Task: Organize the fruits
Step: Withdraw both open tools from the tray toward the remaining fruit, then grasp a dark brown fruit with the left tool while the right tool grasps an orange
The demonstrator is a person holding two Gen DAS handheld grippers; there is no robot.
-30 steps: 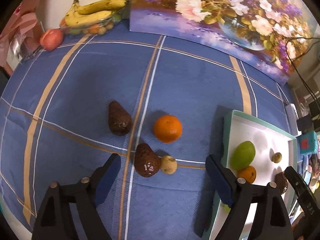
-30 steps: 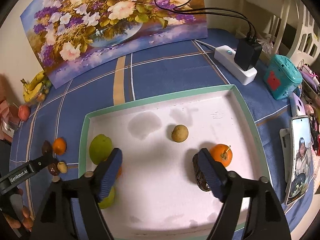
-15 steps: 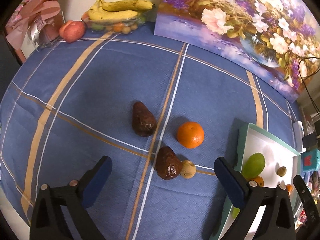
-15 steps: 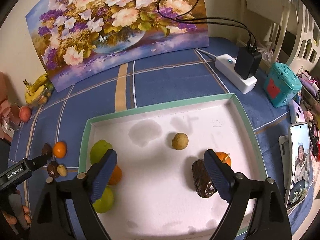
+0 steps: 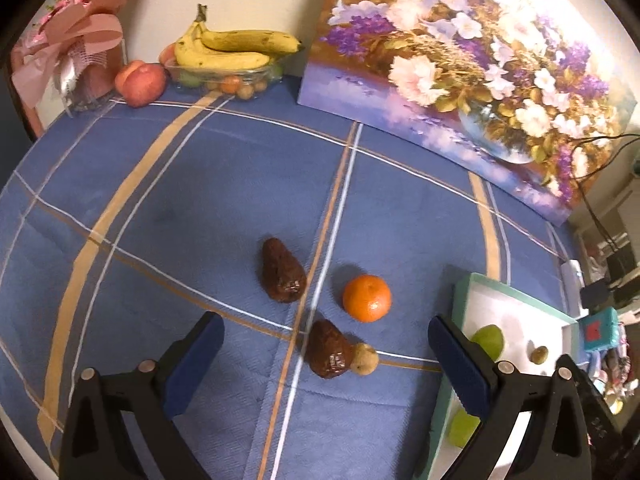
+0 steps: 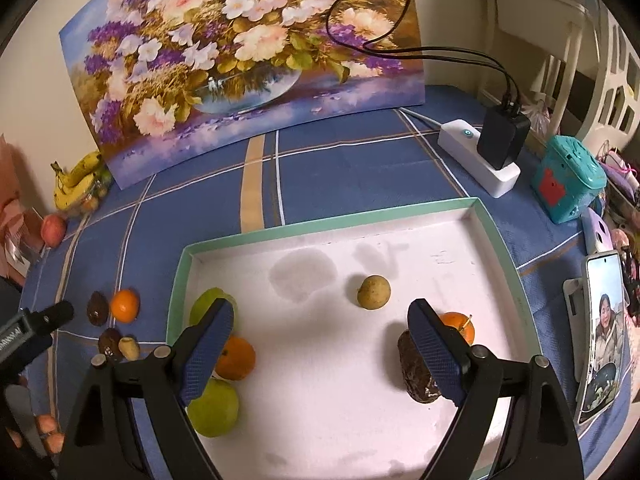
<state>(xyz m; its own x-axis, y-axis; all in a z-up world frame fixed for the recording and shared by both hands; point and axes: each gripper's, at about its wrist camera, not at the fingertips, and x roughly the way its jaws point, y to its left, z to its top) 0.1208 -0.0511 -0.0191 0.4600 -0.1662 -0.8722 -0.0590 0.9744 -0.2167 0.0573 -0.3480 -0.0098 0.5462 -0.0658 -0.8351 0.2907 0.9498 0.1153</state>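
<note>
Fruits split between counter [image 5: 168, 208] and tray [image 6: 328, 222]. On counter, four: two avocados [image 5: 282, 270] [image 5: 329, 349], one orange [image 5: 367, 298], one small tan fruit [image 5: 364, 359] touching nearer avocado. In tray, six: two green fruits [image 6: 214, 408] [image 6: 206, 304], two oranges [image 6: 236, 358] [image 6: 460, 326], one avocado [image 6: 416, 368], one small tan fruit [image 6: 373, 292]. Left tongs [image 5: 324, 364] wide, just been opening, gripping nothing, above counter fruits. Right tongs [image 6: 320, 356] wide, empty, over tray.

Flower painting [image 6: 244, 68], power strip [image 6: 478, 156], phone [image 6: 602, 330], teal box [image 6: 568, 180]
</note>
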